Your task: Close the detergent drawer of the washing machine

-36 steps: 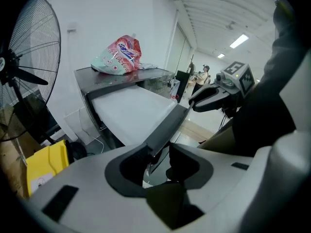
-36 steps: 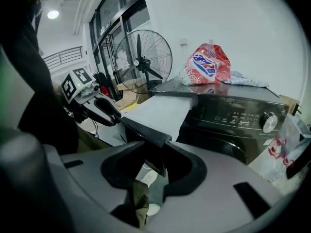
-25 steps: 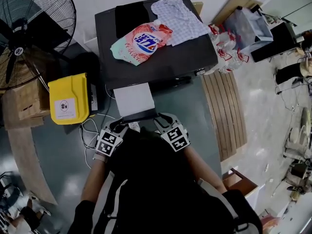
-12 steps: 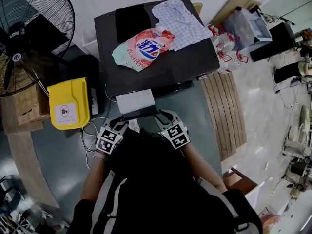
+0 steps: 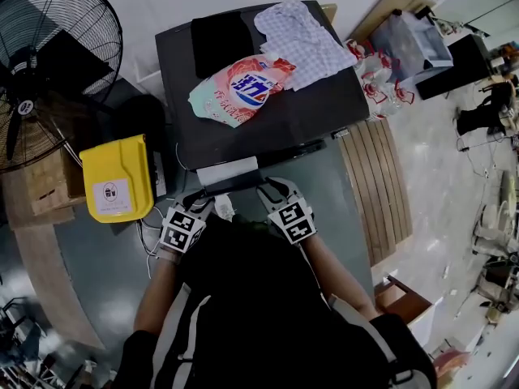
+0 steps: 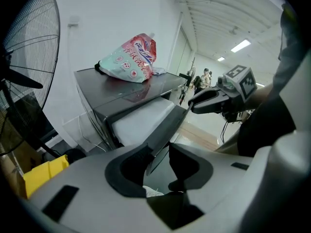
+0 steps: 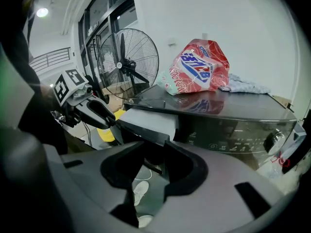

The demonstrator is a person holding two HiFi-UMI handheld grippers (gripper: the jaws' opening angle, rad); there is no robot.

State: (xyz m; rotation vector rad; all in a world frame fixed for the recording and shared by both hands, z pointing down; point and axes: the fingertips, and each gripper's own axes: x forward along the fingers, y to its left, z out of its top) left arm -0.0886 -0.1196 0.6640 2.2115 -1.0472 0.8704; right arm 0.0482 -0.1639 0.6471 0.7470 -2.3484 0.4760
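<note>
- The floor [image 5: 332,205] is smooth and grey-green. On it, against a white wall, stands the dark grey, flat-topped washing machine [image 5: 268,128].
- On top of the machine lie a pink-and-mint detergent pouch with blue lettering [image 5: 239,90], a pale checked cloth [image 5: 304,39] at the far right corner and a folded black cloth [image 5: 220,40] at the far left.
- The detergent drawer [image 5: 227,171], white inside with a dark front panel, sticks partly out of the machine's front at its left end.
- My left claw [image 6: 159,165] is at the left end of the drawer's front. Its jaws stand well apart with the dark panel's edge running between them. The edge lies close against one pad with a gap at the other, so I have nothing clamped.
- My right claw [image 7: 148,166] is at the right end of that same front. It is likewise spread, with the panel's corner between the jaws and no squeeze on it.
- Left of the machine sits a yellow plastic bin [image 5: 116,178], with a black standing fan [image 5: 49,71] just past it.
- Right of the machine, a slatted wooden panel [image 5: 377,185] lies on the floor.
</note>
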